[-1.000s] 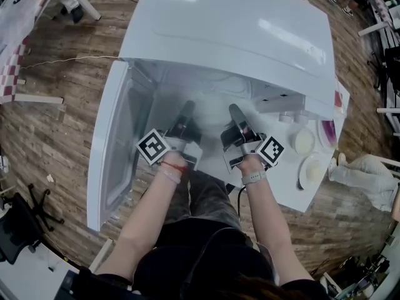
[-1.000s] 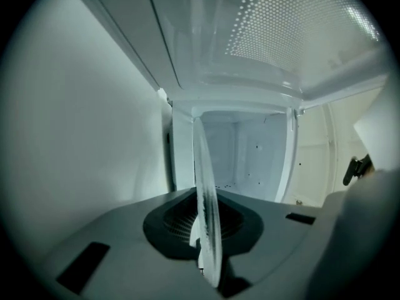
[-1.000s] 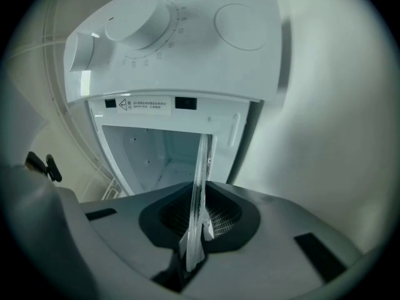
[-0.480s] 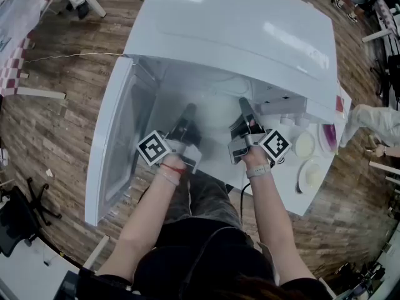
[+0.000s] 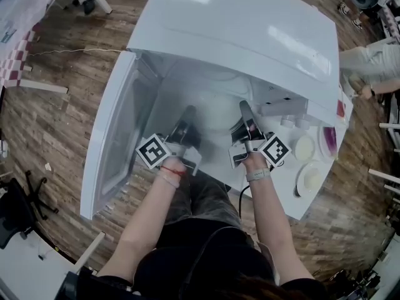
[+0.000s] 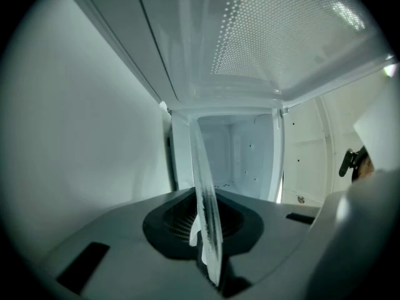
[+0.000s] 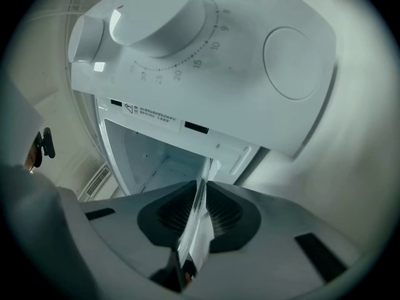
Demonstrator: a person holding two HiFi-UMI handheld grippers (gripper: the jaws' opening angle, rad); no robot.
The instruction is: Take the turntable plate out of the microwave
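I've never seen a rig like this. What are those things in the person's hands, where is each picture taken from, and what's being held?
They are hand-held grippers, like tongs with cameras. The head view looks down from the person's head at an open white microwave. Each gripper view looks along its own jaws. The left gripper is clamped on the rim of the glass turntable plate; the right gripper, whose jaws have just been closing, pinches the rim too. Two pale dishes sit on the table alongside.
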